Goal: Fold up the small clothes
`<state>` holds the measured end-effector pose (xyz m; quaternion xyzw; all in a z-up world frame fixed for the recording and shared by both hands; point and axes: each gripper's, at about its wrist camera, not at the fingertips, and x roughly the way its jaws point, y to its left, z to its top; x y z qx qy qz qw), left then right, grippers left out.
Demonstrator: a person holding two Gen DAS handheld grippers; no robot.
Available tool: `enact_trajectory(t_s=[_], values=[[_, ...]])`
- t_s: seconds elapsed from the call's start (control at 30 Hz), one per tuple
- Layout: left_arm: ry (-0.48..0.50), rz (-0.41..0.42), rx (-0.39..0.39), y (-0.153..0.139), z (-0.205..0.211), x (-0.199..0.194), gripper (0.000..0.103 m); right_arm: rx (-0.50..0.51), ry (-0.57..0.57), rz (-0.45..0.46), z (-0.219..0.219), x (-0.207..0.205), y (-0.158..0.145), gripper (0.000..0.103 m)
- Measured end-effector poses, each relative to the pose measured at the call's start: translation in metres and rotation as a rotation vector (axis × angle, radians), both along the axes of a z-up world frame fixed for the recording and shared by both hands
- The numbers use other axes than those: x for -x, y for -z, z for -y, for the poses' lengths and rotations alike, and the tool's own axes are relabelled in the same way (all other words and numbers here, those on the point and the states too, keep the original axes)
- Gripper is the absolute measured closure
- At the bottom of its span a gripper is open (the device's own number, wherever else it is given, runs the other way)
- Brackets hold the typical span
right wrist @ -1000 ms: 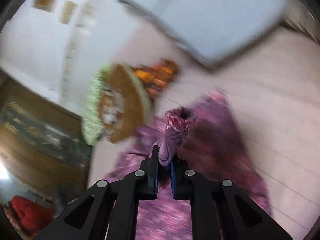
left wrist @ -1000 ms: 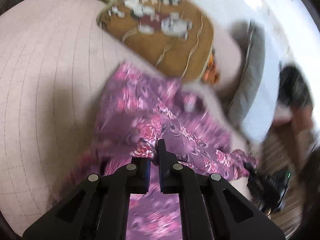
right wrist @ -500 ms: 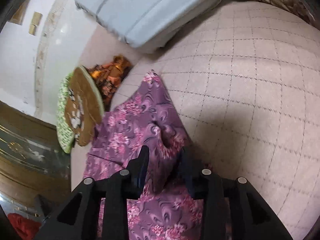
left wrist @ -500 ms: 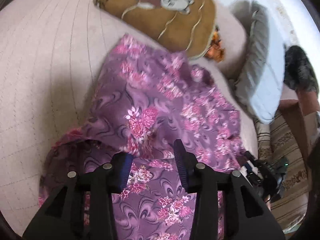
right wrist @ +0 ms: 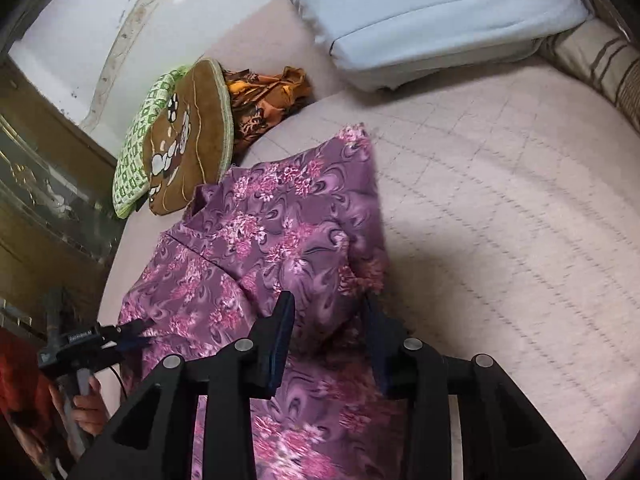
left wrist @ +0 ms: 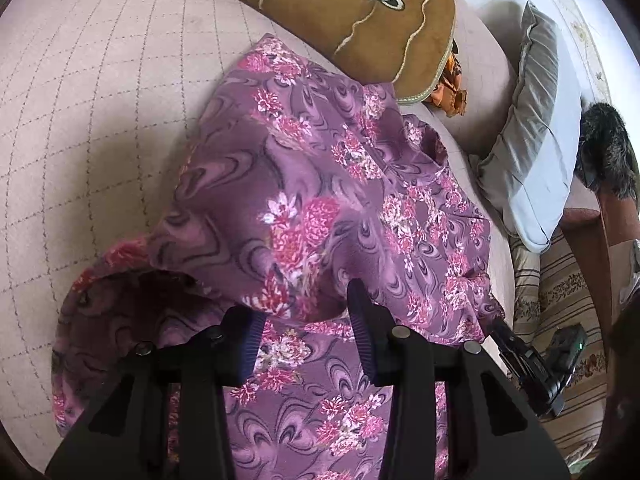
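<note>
A purple floral garment (left wrist: pixel 320 200) lies on the pale quilted bed (left wrist: pixel 100 100), its upper layer folded over the lower one. My left gripper (left wrist: pixel 304 312) is open, its jaws standing either side of the folded edge, the cloth loose between them. In the right wrist view the same garment (right wrist: pixel 260 240) lies folded, and my right gripper (right wrist: pixel 328 312) is open over its near right corner, holding nothing. The other gripper (right wrist: pixel 80 344) shows at the garment's left edge, held in a hand.
A brown teddy-bear cushion (left wrist: pixel 360 20) lies just beyond the garment, with an orange patterned cloth (right wrist: pixel 264 96) behind it. A light blue pillow (right wrist: pixel 420 12) lies at the bed's far side. A green patterned cloth (right wrist: pixel 140 120) sits under the cushion. A striped rug (left wrist: pixel 568 320) covers the floor.
Both grippers were shut on the garment's edge and carrying it over. They have opened and let it drop, and the folded layer now lies flat while both grippers draw back slightly.
</note>
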<state>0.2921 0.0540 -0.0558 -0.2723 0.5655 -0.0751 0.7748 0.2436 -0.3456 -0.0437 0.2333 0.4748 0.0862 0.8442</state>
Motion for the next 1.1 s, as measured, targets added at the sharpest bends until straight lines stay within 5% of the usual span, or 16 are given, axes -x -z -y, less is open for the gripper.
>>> enact_trajectory(t_s=[0.17,0.2,0.3,0.33,0.4,0.73,0.87,1.03,1.1], values=[[-0.026,-0.017,0.008,0.003,-0.003,-0.009,0.065,-0.321,0.121,0.045,0.017,-0.044,-0.030,0.095],[-0.044,-0.034,0.025,0.006,-0.005,-0.012,0.065,-0.328,0.131,0.041,0.019,-0.060,-0.033,0.090],[-0.076,-0.053,0.073,0.009,-0.015,-0.016,0.065,-0.093,0.189,0.000,0.021,-0.078,-0.040,0.088],[-0.078,-0.052,0.084,0.009,-0.017,-0.017,0.065,-0.091,0.180,-0.003,0.022,-0.076,-0.038,0.086],[-0.078,-0.056,0.095,0.011,-0.020,-0.017,0.065,-0.134,0.178,-0.015,0.028,-0.058,-0.031,0.077],[-0.079,-0.069,0.095,0.012,-0.019,-0.016,0.065,-0.223,0.036,-0.067,-0.006,-0.011,0.025,0.076],[-0.084,-0.071,0.102,0.014,-0.020,-0.017,0.065,-0.210,-0.004,-0.055,-0.016,-0.023,0.012,0.091],[-0.093,-0.067,0.118,0.015,-0.023,-0.018,0.064,-0.459,0.141,0.088,0.012,-0.070,-0.031,0.093],[-0.107,-0.081,0.139,0.018,-0.025,-0.020,0.063,-0.357,0.171,0.032,0.013,-0.100,-0.031,0.086]])
